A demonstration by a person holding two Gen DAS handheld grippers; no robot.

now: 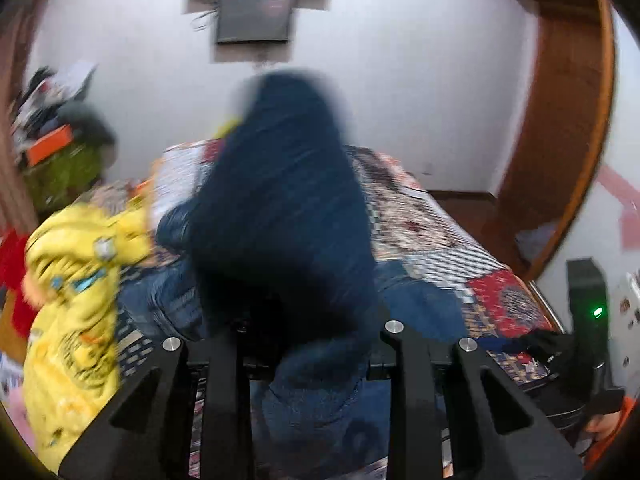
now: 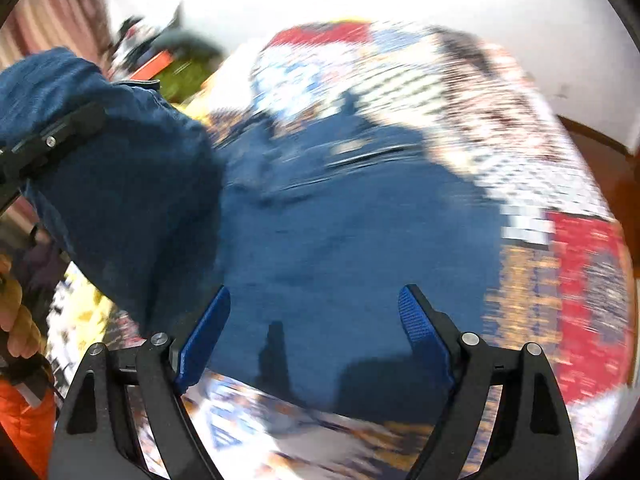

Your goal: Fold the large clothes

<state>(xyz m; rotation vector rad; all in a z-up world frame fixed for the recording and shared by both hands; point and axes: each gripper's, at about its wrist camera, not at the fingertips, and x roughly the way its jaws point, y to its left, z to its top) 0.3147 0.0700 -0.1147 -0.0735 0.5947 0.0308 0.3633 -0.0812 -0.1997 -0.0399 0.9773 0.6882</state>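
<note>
A dark blue garment [image 2: 340,240] lies spread on the patterned bedspread [image 2: 580,280]. My left gripper [image 1: 312,332] is shut on a fold of the blue garment [image 1: 288,216] and holds it lifted above the bed; the cloth hides its fingertips. In the right wrist view the left gripper [image 2: 52,140] shows at the far left with the raised cloth draped over it. My right gripper [image 2: 316,312] is open and empty, its blue pads [image 2: 420,328] hovering just above the flat part of the garment.
A yellow printed garment [image 1: 76,300] lies heaped at the bed's left side beside something red [image 1: 16,264]. A cluttered pile [image 1: 56,140] stands at the back left. A wooden frame [image 1: 568,128] stands at the right. The bedspread [image 1: 440,232] shows beyond the garment.
</note>
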